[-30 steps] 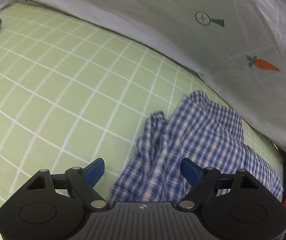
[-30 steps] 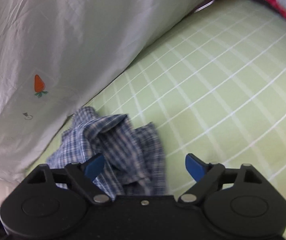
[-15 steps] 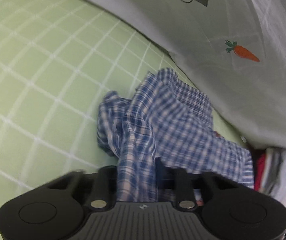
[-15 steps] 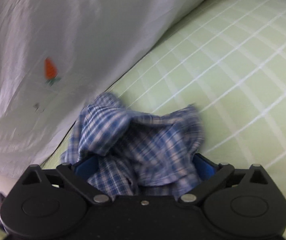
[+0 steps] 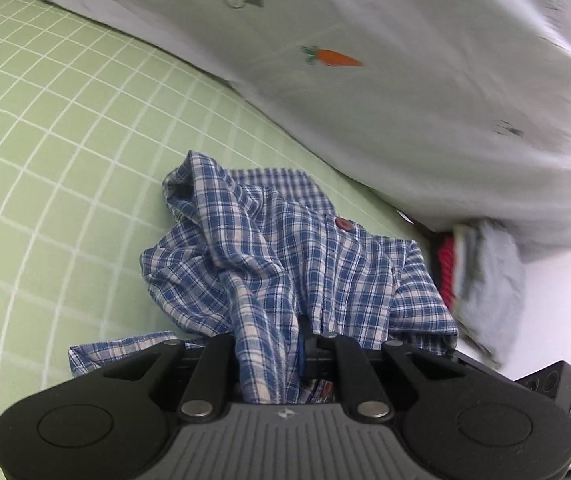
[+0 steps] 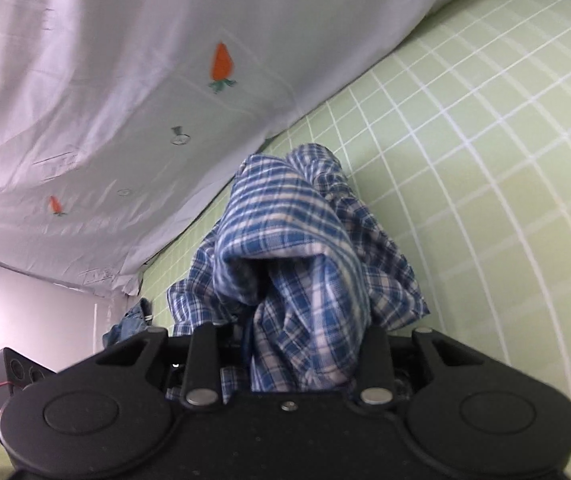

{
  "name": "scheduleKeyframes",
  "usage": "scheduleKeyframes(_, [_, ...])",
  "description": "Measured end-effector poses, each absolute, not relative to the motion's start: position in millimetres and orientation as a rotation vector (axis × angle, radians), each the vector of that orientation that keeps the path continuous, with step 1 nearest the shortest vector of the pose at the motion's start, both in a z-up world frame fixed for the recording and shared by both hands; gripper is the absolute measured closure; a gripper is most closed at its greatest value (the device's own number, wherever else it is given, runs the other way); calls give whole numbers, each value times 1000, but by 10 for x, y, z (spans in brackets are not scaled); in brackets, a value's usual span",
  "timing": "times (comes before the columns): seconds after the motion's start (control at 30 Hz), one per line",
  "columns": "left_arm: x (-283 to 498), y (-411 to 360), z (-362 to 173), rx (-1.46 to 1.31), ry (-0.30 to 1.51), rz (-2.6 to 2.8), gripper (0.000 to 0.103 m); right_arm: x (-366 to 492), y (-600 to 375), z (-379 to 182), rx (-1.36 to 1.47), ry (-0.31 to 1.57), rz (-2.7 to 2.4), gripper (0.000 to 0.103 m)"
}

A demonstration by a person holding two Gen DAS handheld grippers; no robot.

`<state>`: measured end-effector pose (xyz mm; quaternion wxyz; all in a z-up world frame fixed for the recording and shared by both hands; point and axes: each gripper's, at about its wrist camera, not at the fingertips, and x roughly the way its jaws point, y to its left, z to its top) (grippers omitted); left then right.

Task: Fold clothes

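**On the green checked sheet, both grippers clamp the plaid shirt**

On the light green bed sheet (image 5: 65, 128) with its white grid lines lies a crumpled blue-and-white plaid shirt (image 5: 285, 248), just beside a white duvet (image 5: 425, 80) printed with small carrots. The left gripper (image 5: 273, 354) has its jaws clenched on a bunched fold of the shirt, the cloth running up between the two black fingers and out over the bed. A reddish-brown button (image 5: 342, 224) shows on the shirt's placket, farther from the gripper.

In the right wrist view, the right gripper (image 6: 301, 360) likewise grasps the shirt (image 6: 297, 248), a thick hooded fold of plaid rising between its drawn-in fingers and hiding their tips. The sheet (image 6: 485, 160) stretches off to the right, the duvet (image 6: 125, 80) to the left.

A stack of folded cloth, red, white and grey (image 5: 481, 276), sits at the bed's edge by the duvet. A scrap of denim (image 6: 129, 322) lies near the shirt's left edge.
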<state>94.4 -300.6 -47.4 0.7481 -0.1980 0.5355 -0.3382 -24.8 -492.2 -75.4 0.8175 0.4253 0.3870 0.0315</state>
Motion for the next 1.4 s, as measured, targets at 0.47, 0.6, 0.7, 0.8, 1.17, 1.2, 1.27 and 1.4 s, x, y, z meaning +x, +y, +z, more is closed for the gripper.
scheduleKeyframes(0.47, [-308,-3825,169,-280,1105,-1092,91,-2100,-5399,-98,973,548,-199,69])
scheduleKeyframes(0.6, [-711,-4401,321,-250,1045,-1142,91,-2457,-5920,-24,989,461,-214,69])
scheduleKeyframes(0.7, [-1043,-4937,399,-268,990,-1152,90,-2659,-6481,48,986,412,-190,69])
scheduleKeyframes(0.8, [-1300,-5529,469,-314,965,-1143,90,-2776,-7131,212,919,401,-161,69])
scheduleKeyframes(1.17, [-1251,-7396,794,-359,910,-1149,90,-2467,-9319,586,874,356,-112,69])
scheduleKeyframes(1.2, [-1176,-7517,836,-357,892,-1149,90,-2364,-9454,606,872,353,-106,69])
scheduleKeyframes(1.27, [-988,-7754,922,-349,845,-1146,89,-2095,-9727,677,849,333,-78,69])
scheduleKeyframes(1.4, [-522,-8175,1023,-309,730,-1075,85,-1447,-10219,793,756,281,-63,61])
